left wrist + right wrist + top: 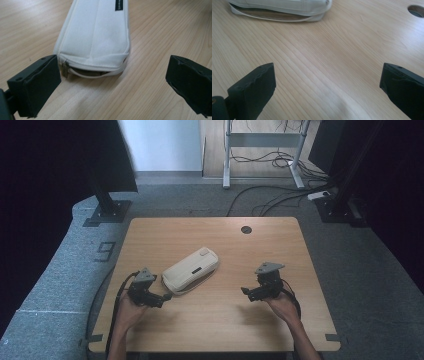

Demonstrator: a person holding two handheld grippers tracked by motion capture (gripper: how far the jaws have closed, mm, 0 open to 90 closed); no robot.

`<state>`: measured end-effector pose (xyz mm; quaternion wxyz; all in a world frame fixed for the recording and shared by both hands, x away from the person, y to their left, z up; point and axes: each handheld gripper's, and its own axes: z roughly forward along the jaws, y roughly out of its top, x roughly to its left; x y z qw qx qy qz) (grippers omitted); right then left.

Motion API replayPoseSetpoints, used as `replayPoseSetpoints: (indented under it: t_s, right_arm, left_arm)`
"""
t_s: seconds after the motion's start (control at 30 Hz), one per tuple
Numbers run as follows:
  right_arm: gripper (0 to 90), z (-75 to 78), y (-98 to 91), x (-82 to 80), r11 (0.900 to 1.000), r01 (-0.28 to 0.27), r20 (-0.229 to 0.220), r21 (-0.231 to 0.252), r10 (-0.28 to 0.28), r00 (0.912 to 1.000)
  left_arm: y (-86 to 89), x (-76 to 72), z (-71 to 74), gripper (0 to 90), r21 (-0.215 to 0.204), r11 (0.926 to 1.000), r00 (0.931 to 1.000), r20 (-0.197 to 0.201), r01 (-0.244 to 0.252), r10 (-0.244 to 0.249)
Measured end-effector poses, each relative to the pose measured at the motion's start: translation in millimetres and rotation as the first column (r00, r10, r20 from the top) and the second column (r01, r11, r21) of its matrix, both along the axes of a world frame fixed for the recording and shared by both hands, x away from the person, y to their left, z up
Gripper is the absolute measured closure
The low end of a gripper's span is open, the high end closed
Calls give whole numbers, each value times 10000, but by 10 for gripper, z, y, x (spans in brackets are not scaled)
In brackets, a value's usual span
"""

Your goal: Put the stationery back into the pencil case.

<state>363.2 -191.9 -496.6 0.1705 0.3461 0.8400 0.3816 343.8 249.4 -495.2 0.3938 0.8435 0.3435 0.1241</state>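
**Two open claws being brought toward a white pouch**

From the high view, a white pouch [191, 269] is being seen lying slantwise near the middle of the wooden counter [280, 250], its near end pointing at the left claw [161, 299]. That claw is being held just beside this end, while the right claw [245, 292] is being kept well apart, over bare wood. A round hole [246, 229] is being shown near the far edge of the counter.

In the left gripper view, the left claw [112, 82] is being held wide, its jaws standing either side of the pouch [97, 32] end without touching it. The zip is being shown partly open, a dark gap under the curved edge, with the metal zip pull [65, 70] hanging by the left jaw. A small dark label [119, 5] is being seen on top. The fabric looks soft, so the end is probably best pinched low and squarely, clear of the pull.

In the right gripper view, the right claw [327, 82] is likewise being held wide over the counter [317, 62], the pouch [284, 7] lying well beyond it.
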Motion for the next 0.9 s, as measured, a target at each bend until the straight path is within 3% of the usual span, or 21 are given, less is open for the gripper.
replayPoseSetpoints:
  t_s: [0.43, 0.7, 0.77, 0.9]
  right_arm:
    - [4, -306, -333, -131, 9951, 982, -206, -135, -984, 9949]
    - [4, -551, -447, -200, 9901, 1372, -505, -299, -1385, 9891]
    - [0, -589, -468, -208, 9899, 1397, -678, -230, -1410, 9877]
    - [4, -588, -483, -223, 9890, 1460, -656, -230, -1473, 9869]
  left_arm:
    - [108, 3, -276, 0, 444, 9985, 9986, -413, -326, 344]
    - [113, 17, -498, 0, 1144, 9920, 9948, -798, -532, 626]
    - [112, 5, -524, 0, 1188, 9911, 9961, -577, -592, 664]
    - [97, 1, -526, 0, 1303, 9890, 9956, -527, -699, 773]
